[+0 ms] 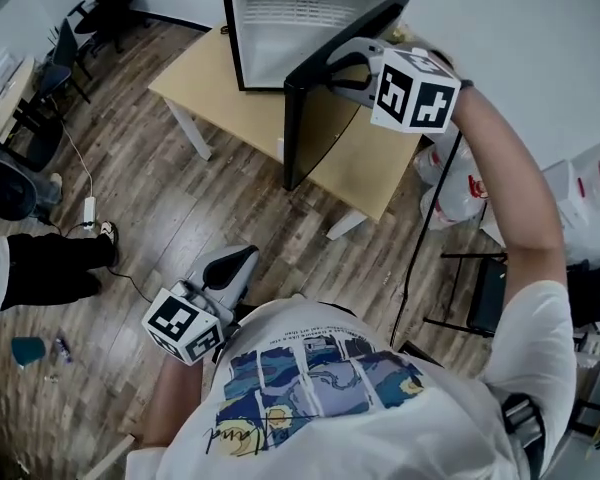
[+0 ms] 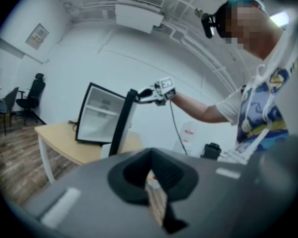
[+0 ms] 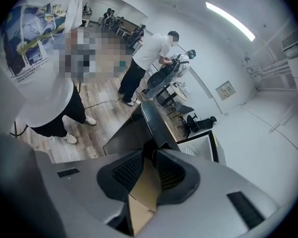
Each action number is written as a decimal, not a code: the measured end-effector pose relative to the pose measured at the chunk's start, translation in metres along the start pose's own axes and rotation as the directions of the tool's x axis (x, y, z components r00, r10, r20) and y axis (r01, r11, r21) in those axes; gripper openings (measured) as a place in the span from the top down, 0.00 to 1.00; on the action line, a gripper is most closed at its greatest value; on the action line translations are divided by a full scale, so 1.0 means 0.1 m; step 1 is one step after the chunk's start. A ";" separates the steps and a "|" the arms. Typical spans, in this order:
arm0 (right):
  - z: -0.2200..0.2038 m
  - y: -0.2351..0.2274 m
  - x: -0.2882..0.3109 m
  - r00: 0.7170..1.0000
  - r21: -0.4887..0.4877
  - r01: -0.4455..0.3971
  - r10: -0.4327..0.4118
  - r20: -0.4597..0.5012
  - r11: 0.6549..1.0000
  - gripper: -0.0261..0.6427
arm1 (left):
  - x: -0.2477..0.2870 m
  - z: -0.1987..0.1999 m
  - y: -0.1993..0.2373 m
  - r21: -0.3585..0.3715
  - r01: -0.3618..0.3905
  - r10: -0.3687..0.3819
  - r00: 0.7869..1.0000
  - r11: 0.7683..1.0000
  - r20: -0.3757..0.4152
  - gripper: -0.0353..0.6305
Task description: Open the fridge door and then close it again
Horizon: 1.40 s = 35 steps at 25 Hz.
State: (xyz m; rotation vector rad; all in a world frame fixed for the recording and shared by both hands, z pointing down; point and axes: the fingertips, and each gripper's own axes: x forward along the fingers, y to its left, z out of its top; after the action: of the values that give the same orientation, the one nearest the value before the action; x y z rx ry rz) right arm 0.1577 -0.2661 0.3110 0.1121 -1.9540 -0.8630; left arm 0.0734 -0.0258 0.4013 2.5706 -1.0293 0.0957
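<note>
Item: fridge (image 1: 280,28), white inside, on tan desk (image 1: 230,108); fridge door (image 1: 310,118) swung open from the fridge, right tongs (image 1: 330,75) clamped on its top edge; left tongs (image 1: 244,256) pressed together, empty, well apart from the fridge; shirt script unreadable.

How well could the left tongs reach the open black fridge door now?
Probably yes, with a reach forward: the left tongs hang low, shut and empty, and only open wooden floor lies between them and the black fridge door. The right tongs grip its top edge.
</note>
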 end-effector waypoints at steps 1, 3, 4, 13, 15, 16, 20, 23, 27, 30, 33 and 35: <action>-0.02 0.03 -0.05 1.000 -0.008 -0.001 0.001 0.002 1.000 0.87 | 0.02 -0.01 -0.04 -0.001 -0.003 0.003 1.000 1.000 0.000 0.94; -0.06 0.10 -0.15 1.000 -0.022 -0.007 0.007 0.003 1.000 0.87 | 0.06 -0.03 -0.14 -0.002 -0.005 0.005 1.000 1.000 -0.002 0.94; -0.09 0.13 -0.19 1.000 -0.026 -0.010 0.011 0.003 1.000 0.87 | 0.08 -0.03 -0.18 -0.002 -0.005 0.005 1.000 1.000 -0.002 0.94; -0.30 0.38 -0.47 1.000 -0.051 -0.021 0.020 -0.006 0.998 0.86 | 0.18 -0.04 -0.45 0.021 0.005 -0.004 1.000 1.000 -0.011 0.94; -0.35 0.43 -0.53 1.000 -0.056 -0.022 0.021 -0.014 0.998 0.86 | 0.19 -0.04 -0.51 0.019 0.009 -0.008 1.000 1.000 -0.008 0.94; -0.38 0.46 -0.56 1.000 -0.061 -0.022 0.021 -0.020 0.998 0.86 | 0.19 -0.05 -0.54 0.018 0.011 -0.011 1.000 1.000 -0.007 0.94; -0.50 0.55 -0.68 0.998 -0.076 -0.031 0.027 -0.050 0.997 0.86 | 0.20 -0.12 -0.61 0.011 0.018 -0.018 1.000 1.000 -0.005 0.94; -0.60 0.62 -0.77 0.997 -0.074 -0.030 0.024 -0.069 0.997 0.86 | 0.22 -0.14 -0.66 0.009 0.025 -0.025 1.000 1.000 -0.006 0.94; -0.72 0.67 -0.87 0.995 -0.067 -0.030 0.024 -0.092 0.997 0.86 | 0.22 -0.15 -0.72 0.015 0.032 -0.031 0.999 0.999 -0.009 0.94; -0.78 0.68 -0.92 0.994 -0.065 -0.031 0.024 -0.107 0.997 0.86 | 0.21 -0.15 -0.73 0.020 0.034 -0.034 0.999 0.999 -0.010 0.94; -0.84 0.72 -0.96 0.993 -0.061 -0.029 0.022 -0.115 0.998 0.86 | 0.21 -0.17 -0.76 0.019 0.036 -0.036 0.999 0.999 -0.009 0.94; -0.87 0.74 -1.00 0.992 -0.062 -0.031 0.023 -0.123 0.998 0.86 | 0.22 -0.18 -0.79 0.019 0.040 -0.040 0.999 0.999 -0.008 0.94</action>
State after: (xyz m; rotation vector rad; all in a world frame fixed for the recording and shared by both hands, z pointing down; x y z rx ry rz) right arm 0.3009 -0.2149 0.3077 0.0989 -1.8082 -0.8795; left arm 0.1444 0.0186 0.3978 2.6045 -0.9778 0.1054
